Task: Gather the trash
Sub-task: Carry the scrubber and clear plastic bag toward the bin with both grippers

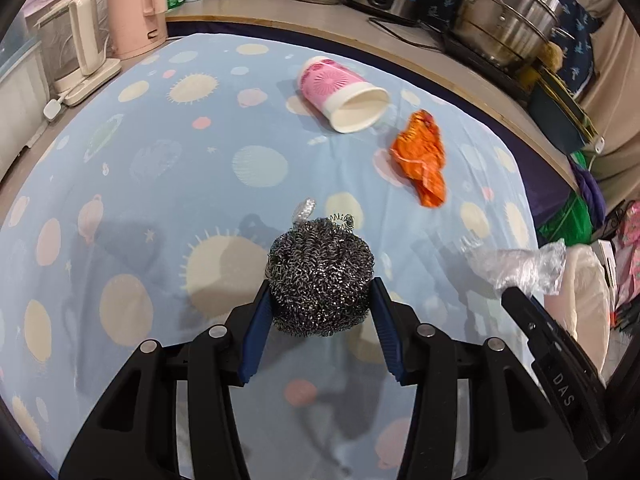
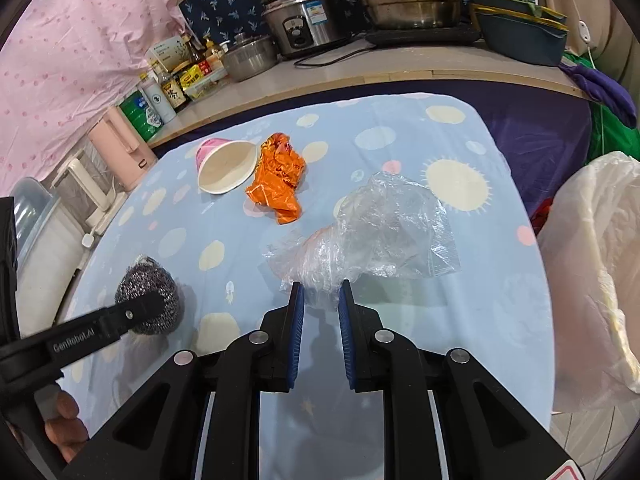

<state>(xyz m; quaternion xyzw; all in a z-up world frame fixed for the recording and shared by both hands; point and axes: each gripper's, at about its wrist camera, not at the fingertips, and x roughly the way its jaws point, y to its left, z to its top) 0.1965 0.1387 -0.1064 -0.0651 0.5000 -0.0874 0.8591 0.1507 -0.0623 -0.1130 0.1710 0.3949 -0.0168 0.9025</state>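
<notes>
Over the blue tablecloth with suns and dots (image 1: 160,184), the left gripper (image 1: 320,300) has its two blue pads pressed on the sides of a round ball of grey steel wire wool (image 1: 320,276). Its jaws are about half open, as wide as the ball. That ball looks light and springy, a bit scratchy, so it should not slip, and the middle is a good place to squeeze it.

Beside it, the right gripper (image 2: 321,294) has its jaws nearly closed on one bunched corner of a thin see-through plastic bag (image 2: 384,228). This bag looks very light, floppy and slippery, so it probably needs a tight pinch on the crumpled part.

On the cloth lie a pink and white paper cup on its side (image 1: 344,94) and, just beside it, a crumpled orange wrapper (image 1: 422,156). A white bin bag (image 2: 596,264) waits off the table's right edge.
</notes>
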